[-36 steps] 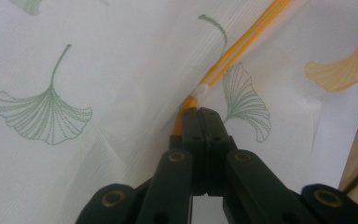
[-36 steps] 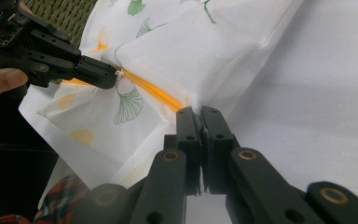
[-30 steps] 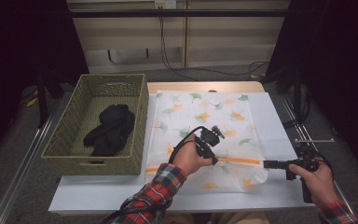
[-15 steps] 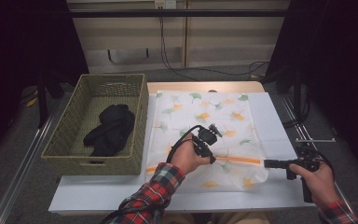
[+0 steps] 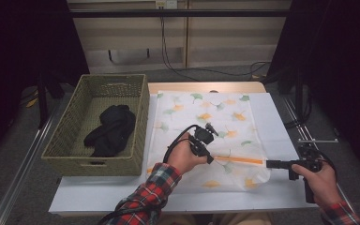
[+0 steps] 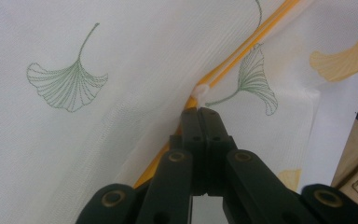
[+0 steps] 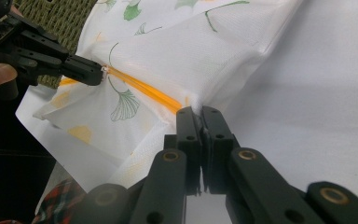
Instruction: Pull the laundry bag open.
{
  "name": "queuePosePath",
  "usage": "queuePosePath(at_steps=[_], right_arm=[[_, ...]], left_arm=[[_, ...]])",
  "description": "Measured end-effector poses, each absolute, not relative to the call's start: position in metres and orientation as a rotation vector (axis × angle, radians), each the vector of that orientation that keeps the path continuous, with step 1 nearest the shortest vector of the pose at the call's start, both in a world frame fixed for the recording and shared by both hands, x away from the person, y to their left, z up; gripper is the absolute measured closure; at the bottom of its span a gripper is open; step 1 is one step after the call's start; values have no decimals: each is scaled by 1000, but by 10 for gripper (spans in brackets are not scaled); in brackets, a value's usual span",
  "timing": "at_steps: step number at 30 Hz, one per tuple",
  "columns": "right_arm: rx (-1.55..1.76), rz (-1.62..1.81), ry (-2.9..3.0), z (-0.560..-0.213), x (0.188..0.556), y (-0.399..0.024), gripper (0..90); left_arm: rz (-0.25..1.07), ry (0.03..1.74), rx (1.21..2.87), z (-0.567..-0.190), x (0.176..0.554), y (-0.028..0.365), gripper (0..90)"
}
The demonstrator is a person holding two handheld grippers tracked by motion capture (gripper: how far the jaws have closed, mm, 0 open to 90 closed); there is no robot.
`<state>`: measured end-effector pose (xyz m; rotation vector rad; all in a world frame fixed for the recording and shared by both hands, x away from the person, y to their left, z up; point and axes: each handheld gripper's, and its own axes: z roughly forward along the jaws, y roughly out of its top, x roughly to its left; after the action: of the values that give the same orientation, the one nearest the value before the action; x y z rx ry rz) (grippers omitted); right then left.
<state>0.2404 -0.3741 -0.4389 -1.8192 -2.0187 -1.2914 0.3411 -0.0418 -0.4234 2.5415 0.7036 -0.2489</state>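
Observation:
A white cloth pouch [image 5: 206, 112] printed with ginkgo leaves lies flat on the table, an orange zipper [image 5: 239, 160] running across its near part. My left gripper [image 5: 210, 161] is shut on the small white zipper pull [image 6: 200, 91] at the zipper's left end. My right gripper [image 5: 268, 164] is shut on the pouch's edge at the zipper's right end [image 7: 186, 100], holding the fabric taut. In the right gripper view the left gripper [image 7: 100, 73] sits at the far end of the orange zipper [image 7: 140, 87]. The left gripper view looks along the zipper [image 6: 247, 46] over its closed jaws.
A woven basket [image 5: 70, 136] stands left of the pouch with a black garment [image 5: 111, 129] inside. The white table surface [image 5: 281, 122] borders the pouch on the right. Cables lie on the floor beyond the table's far edge.
The left hand has shifted very slightly to the left at the zipper. The right hand has kept still.

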Motion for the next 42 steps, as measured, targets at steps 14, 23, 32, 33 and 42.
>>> queuePosePath(at_steps=[14,23,32,33,42], right_arm=[[-1853,-1296,-2007,-439,240,-382,873],[-1856,-1288,-2009,-439,240,-382,873],[-1854,-1293,-2008,-439,240,-382,873],[-1856,-1293,-2007,-439,240,-383,873],[-1863,-1290,-2009,-439,239,-385,873]], left_arm=[[-226,740,2554,-424,346,-25,900],[-220,764,2558,-424,347,-16,900],[-237,769,2543,-425,347,-12,900],[-240,771,2543,-425,347,-12,900],[-235,806,2541,-425,348,-5,900]])
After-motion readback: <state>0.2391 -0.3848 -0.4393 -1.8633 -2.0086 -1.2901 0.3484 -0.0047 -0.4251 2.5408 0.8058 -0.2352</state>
